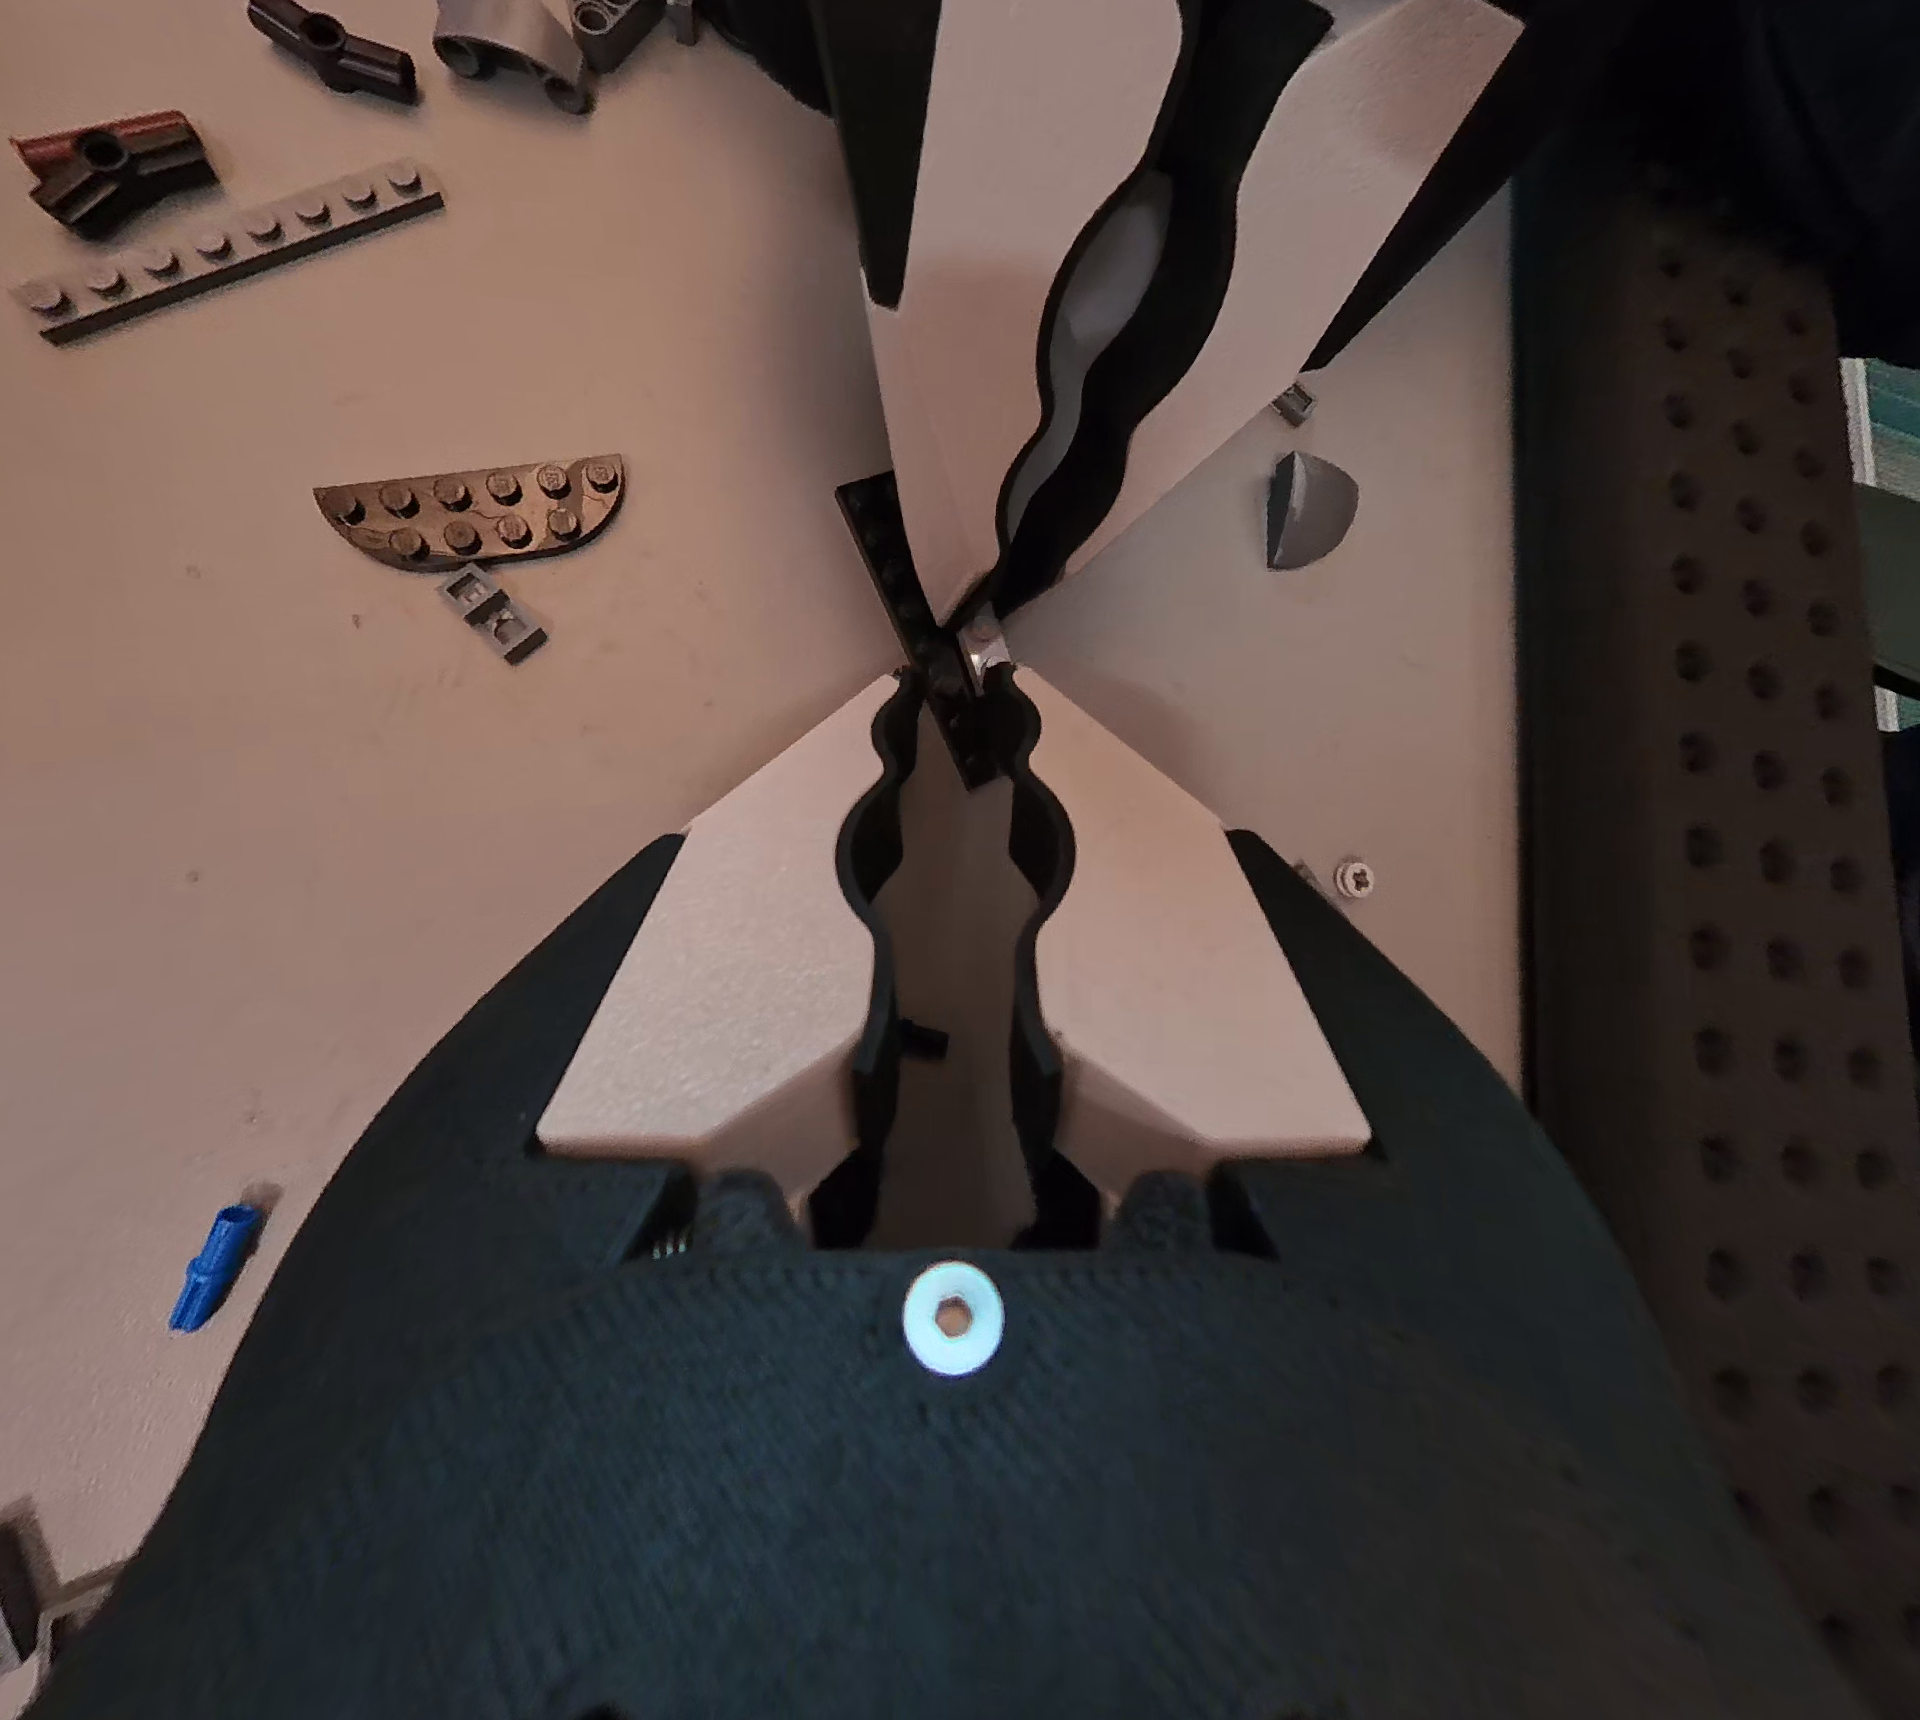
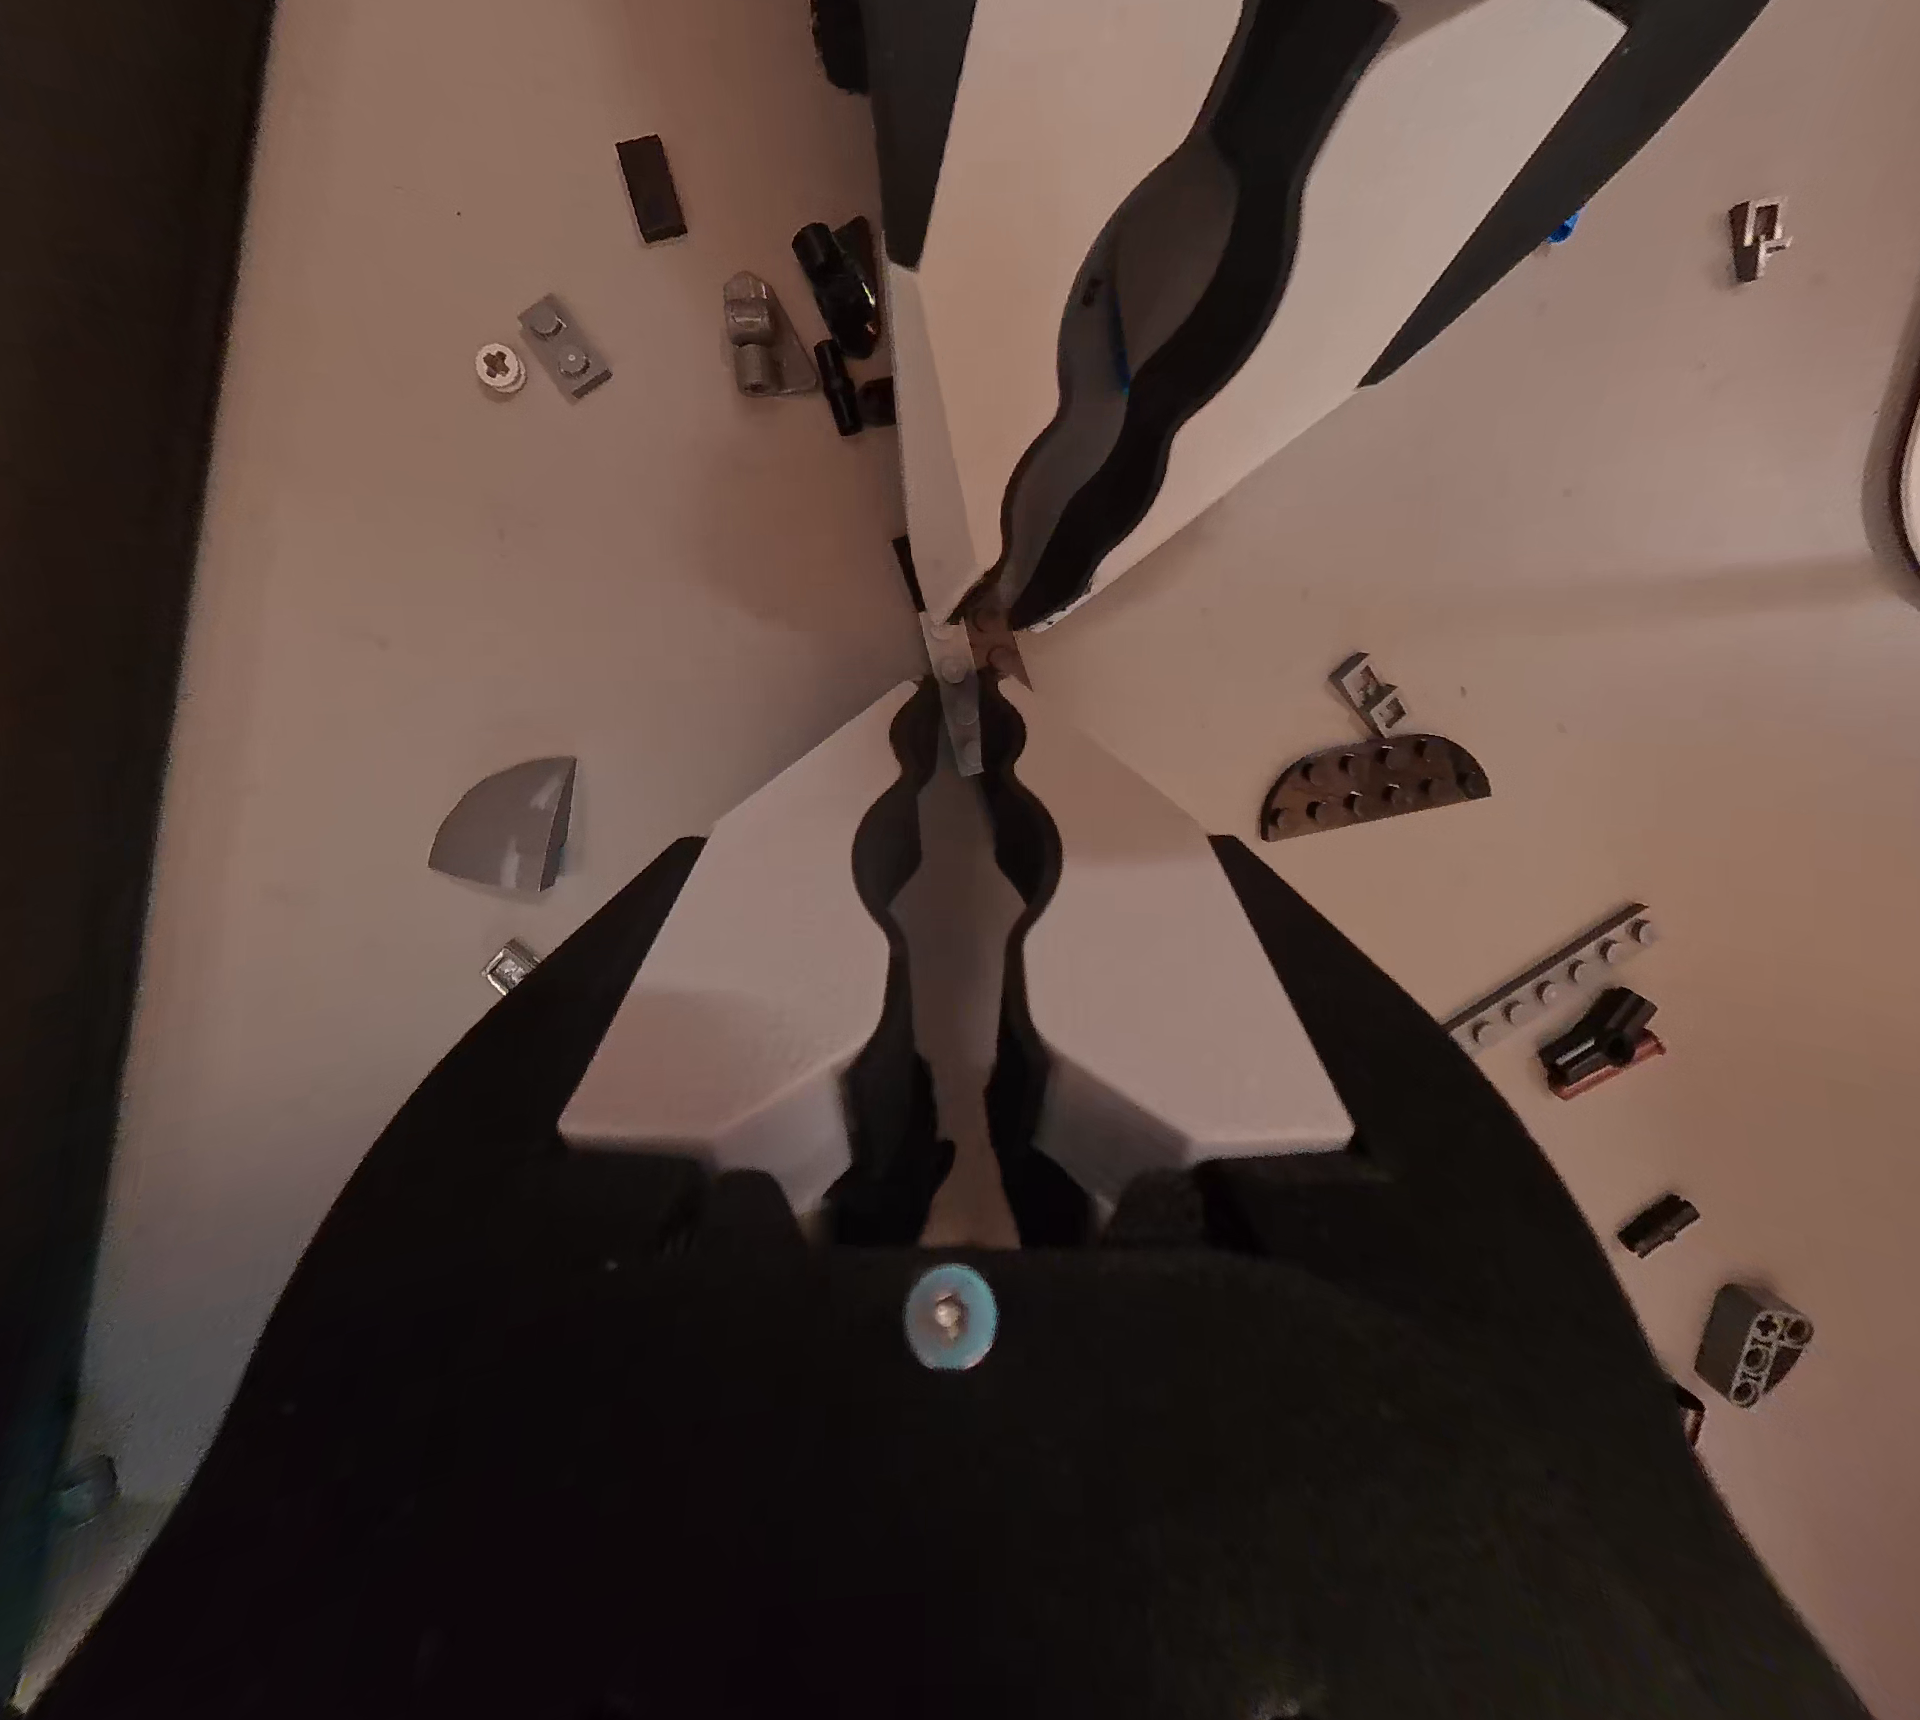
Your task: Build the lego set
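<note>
My left gripper [image 1: 951, 683] is shut on a narrow black studded plate [image 1: 909, 621] that sticks out past its tips at a slant. My right gripper [image 2: 961, 694] is shut on a narrow light grey studded plate [image 2: 961, 714]. The two grippers meet tip to tip above the white table [image 1: 520, 839]. In the left wrist view the right gripper [image 1: 987, 610] comes in from the top, and its grey piece [image 1: 982, 640] touches the black plate. In the right wrist view the left gripper [image 2: 987, 616] comes in from the top with its dark piece [image 2: 1000, 650] against the grey plate.
Loose pieces lie around: a dark half-round plate [image 1: 473, 512], a long grey plate [image 1: 234, 247], a grey curved slope [image 1: 1311, 510], a blue pin [image 1: 215, 1267], black connectors [image 1: 332, 44]. A dark perforated surface [image 1: 1714, 839] borders the table's right edge. Both grippers' tips are close together, under 4 cm apart.
</note>
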